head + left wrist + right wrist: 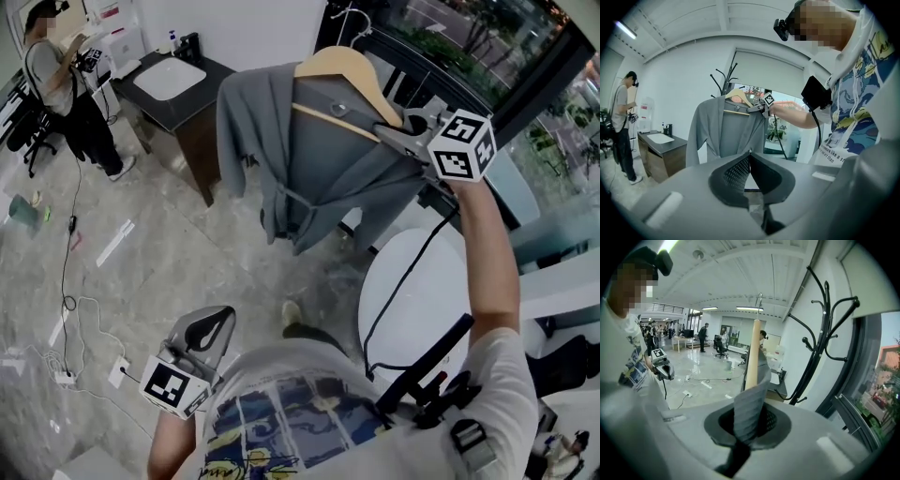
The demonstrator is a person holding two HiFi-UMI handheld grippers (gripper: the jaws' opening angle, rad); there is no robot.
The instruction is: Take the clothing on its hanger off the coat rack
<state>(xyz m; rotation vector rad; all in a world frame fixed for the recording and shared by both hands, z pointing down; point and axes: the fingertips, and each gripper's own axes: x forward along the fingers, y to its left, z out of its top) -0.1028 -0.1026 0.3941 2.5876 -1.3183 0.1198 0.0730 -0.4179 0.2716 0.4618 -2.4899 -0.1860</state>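
A grey cardigan (309, 169) hangs on a wooden hanger (342, 66), held up in the air. My right gripper (380, 127) is shut on the cardigan's shoulder and the hanger arm under it. In the right gripper view, ribbed grey cloth (749, 408) and the wooden hanger (752, 352) stand between the pads of the right gripper (750, 420). The hanger's metal hook (759, 300) is free, to the left of the black coat rack (822, 333). My left gripper (214, 323) hangs low by the person's side, shut and empty; in its own view the cardigan (726, 131) is ahead of the left gripper (749, 154).
A dark cabinet with a white sink (169, 80) stands behind the cardigan. Another person (66, 84) stands at the far left. Cables (70, 309) lie on the floor. A white round table (412, 281) sits under my right arm, with a window (487, 37) beyond.
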